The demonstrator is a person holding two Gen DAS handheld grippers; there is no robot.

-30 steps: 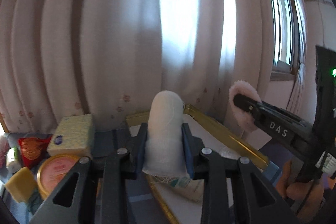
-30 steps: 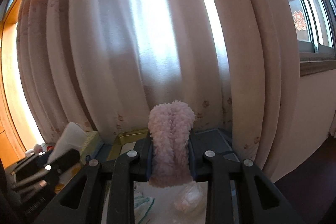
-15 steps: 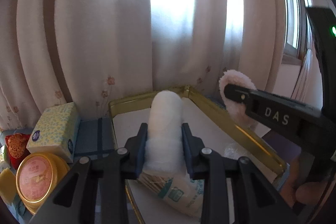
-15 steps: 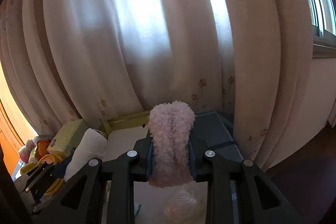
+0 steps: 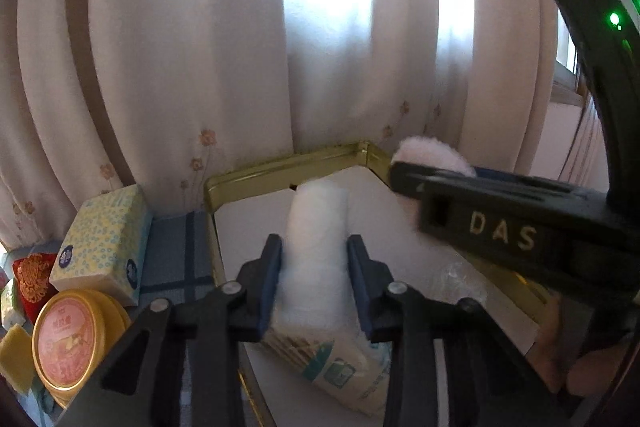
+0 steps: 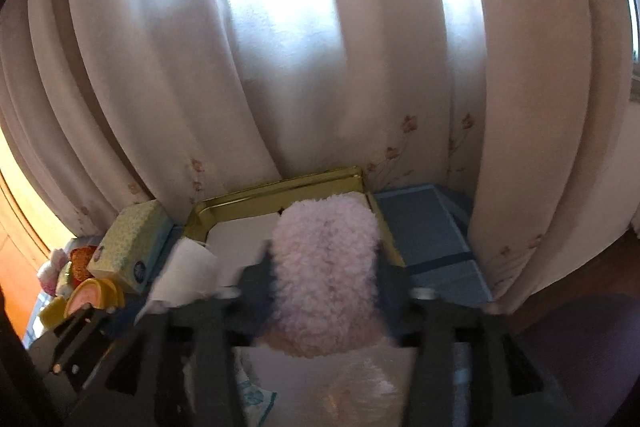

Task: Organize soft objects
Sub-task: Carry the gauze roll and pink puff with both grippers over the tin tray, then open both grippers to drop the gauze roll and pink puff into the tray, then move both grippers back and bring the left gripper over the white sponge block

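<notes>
White gauze roll point(image 5: 316, 239) is sitting clamped between your left gripper point(image 5: 314, 283) pads, while your right gripper point(image 6: 326, 291) is squeezing the pink fleece bundle point(image 6: 326, 271). You are carrying both over the gold-rimmed tray point(image 5: 280, 169), near its far right corner. Next, I judge, you are lowering each beside the packet point(image 5: 344, 371) lying at the tray's near edge before easing your grip.

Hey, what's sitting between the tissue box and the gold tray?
In the left wrist view, a bare strip of blue plaid cloth separates the tissue box from the gold tray; nothing rests on it.
</notes>
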